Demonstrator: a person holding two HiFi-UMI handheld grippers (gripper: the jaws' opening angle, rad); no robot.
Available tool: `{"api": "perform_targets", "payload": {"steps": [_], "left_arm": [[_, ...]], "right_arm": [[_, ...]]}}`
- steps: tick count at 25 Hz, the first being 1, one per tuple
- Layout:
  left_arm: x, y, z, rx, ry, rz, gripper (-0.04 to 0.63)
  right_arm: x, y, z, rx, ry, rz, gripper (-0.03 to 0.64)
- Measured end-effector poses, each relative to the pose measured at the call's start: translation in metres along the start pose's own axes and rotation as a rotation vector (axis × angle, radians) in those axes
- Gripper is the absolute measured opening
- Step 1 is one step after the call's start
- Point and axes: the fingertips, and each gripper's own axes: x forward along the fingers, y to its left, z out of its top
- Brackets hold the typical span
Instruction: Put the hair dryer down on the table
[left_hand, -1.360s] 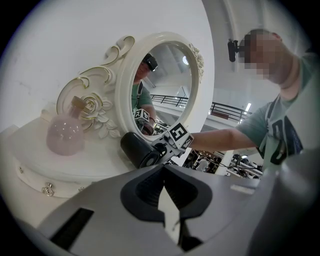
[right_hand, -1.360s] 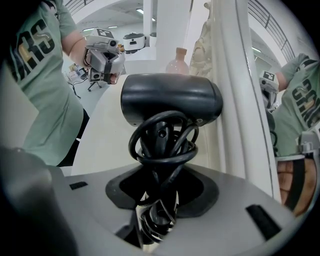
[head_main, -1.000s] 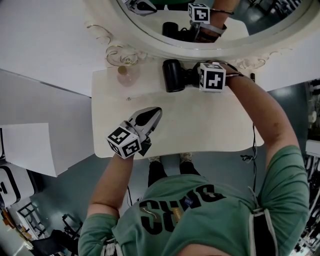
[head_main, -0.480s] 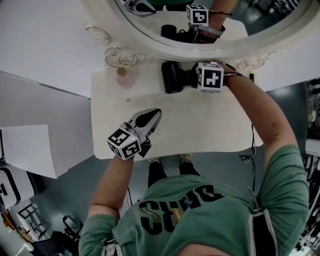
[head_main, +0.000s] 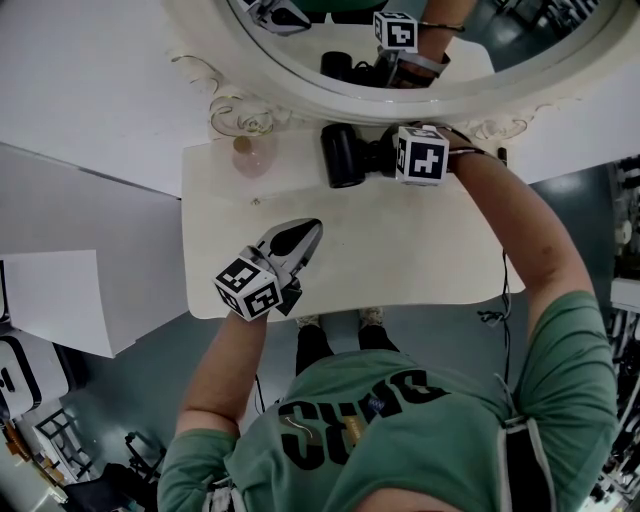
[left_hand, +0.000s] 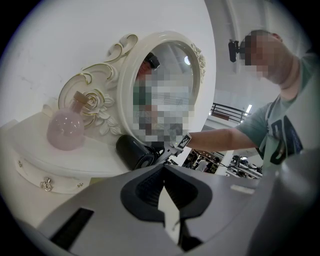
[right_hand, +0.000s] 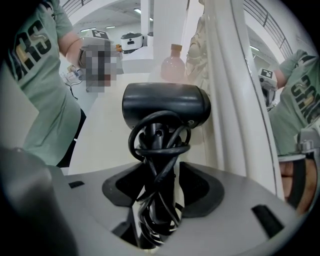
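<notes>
A black hair dryer lies at the back of the white table, just under the mirror frame, with its cord wound round the handle. My right gripper is at the handle from the right. In the right gripper view the cord-wrapped handle stands between the jaws of the right gripper, which are opening; the pads look just clear of it. My left gripper hovers shut and empty over the table's front left, pointing toward the hair dryer.
A round pink perfume bottle stands at the table's back left, left of the dryer. The ornate white oval mirror rises along the back edge, close behind the dryer. A cable hangs off the table's right edge.
The right gripper and the hair dryer have edged slightly to the left along the back of the table. The left gripper has stayed in place.
</notes>
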Motion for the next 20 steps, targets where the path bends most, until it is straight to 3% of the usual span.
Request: {"api": "perform_targets", "payload": {"steps": [13,20], "left_arm": [[-0.004,-0.009,0.007,0.018,0.004,0.008,0.009],[-0.011,-0.021,0.02,0.038,-0.006,0.023,0.009]], "right_arm": [[-0.026,-0.003,0.007,0.016,-0.06,-0.07,0.278],[-0.076,0.003,0.028,0.153,-0.248,-0.102,0.279]]}}
